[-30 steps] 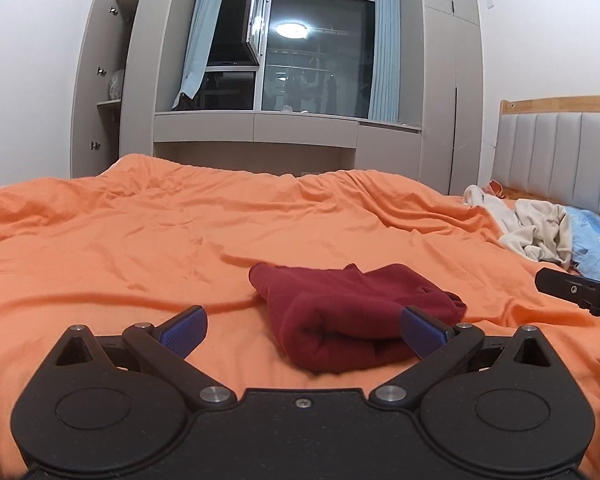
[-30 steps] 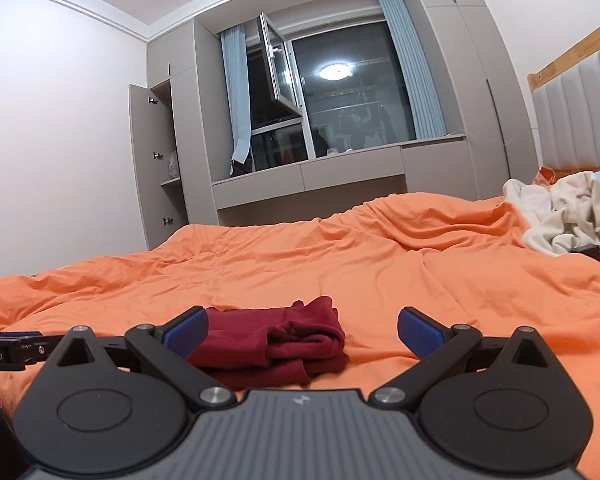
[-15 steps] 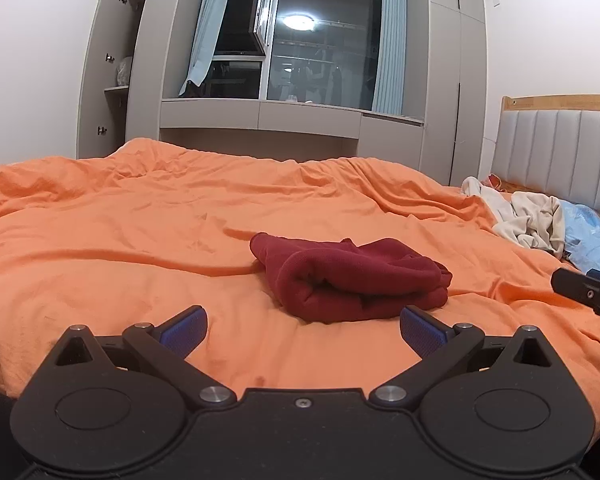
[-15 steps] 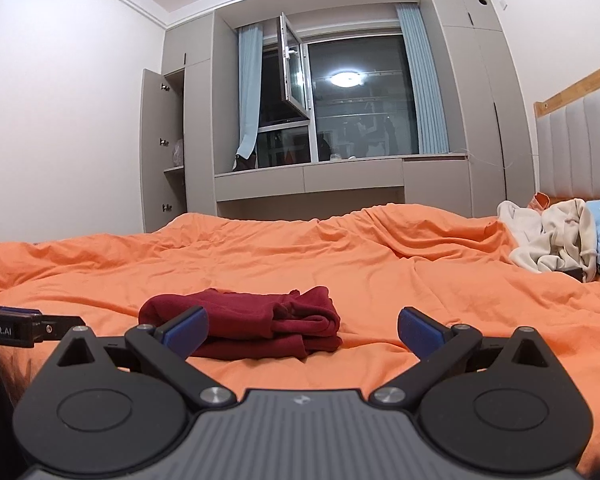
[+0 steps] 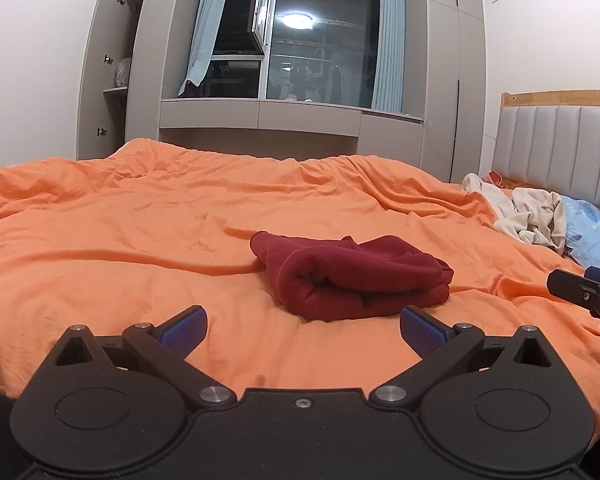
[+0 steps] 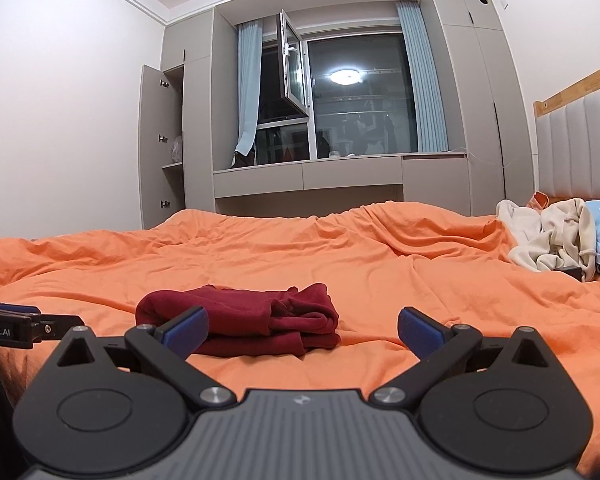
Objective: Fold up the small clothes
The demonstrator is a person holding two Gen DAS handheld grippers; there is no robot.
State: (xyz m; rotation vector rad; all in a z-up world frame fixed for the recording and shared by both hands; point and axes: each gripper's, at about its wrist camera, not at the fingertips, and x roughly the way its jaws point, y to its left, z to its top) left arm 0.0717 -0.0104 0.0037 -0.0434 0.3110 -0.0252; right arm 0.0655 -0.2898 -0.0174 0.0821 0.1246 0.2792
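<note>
Red cloth [image 5: 352,276] lies folded, long side left to right, on the bed [image 5: 140,240] (orange); both grippers [image 5: 302,326] [image 6: 302,326] gape, empty.

My left gripper [image 5: 302,330]: matt black plastic, bright metal pivot pins, blue ribbed pads [image 5: 184,326]. My right gripper [image 6: 302,330]: same, ribbed grey plastic base. Red garment [image 5: 352,276]: soft knit cloth, matt. Orange cover [image 5: 140,240]: smooth wrinkled cloth. Headboard [image 5: 560,140]: padded grey panels, wood top rail

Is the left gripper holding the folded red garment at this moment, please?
No, the left gripper is open and empty, with the red garment lying free on the orange bedcover.
</note>
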